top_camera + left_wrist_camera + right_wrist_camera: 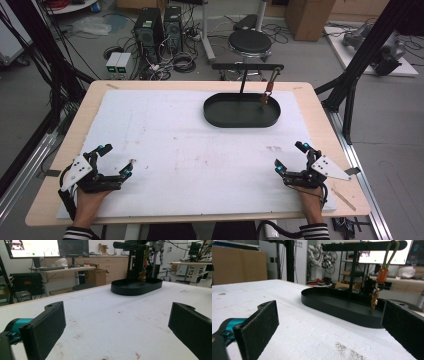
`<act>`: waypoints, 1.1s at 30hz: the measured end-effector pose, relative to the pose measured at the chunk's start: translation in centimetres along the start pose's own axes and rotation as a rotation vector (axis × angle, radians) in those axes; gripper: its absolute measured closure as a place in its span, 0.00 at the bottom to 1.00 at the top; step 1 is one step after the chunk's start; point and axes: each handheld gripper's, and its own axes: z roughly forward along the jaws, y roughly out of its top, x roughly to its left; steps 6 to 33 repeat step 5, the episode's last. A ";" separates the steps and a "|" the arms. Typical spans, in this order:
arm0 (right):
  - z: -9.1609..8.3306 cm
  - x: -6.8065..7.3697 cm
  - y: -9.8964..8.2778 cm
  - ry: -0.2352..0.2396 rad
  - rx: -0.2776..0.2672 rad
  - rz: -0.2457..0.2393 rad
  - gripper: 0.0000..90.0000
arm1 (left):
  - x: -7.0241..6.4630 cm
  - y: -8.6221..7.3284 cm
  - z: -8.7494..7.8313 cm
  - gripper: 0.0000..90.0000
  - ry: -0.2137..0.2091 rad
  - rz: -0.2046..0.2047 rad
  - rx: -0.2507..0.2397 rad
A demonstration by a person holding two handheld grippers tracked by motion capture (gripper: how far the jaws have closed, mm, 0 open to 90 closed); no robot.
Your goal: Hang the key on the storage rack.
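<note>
Overhead, in the high view, the left gripper (116, 161) rests near the front left corner of the white table cover (175, 145), jaws spread apart with nothing between them. The right gripper (288, 156) sits near the front right corner, likewise spread wide and holding nothing. Well apart from both, toward the far edge, stands a black oval tray (220, 119) with a T-shaped black stand (246, 66) rising from it. A keychain (266, 93) hangs from the right end of the stand's crossbar, its lower end just over the tray's right part.

Next, in the left gripper view, the two black jaws stand far apart over bare cover, and the tray (125, 291) lies far ahead with the small keychain (142, 277) hanging beside the stand's post (132, 262).

Lastly, in the right gripper view, the jaws again gape with nothing in them. The tray (329, 308) is nearer here, and the keychain (380, 277), an olive loop with an orange-brown barrel and a brassy pendant, dangles from the crossbar (362, 245) above the tray's floor.
</note>
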 end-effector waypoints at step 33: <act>0.1 0.2 0.0 -0.003 0.010 -0.026 0.00 | 0.0 0.0 0.0 0.02 0.002 -0.002 0.000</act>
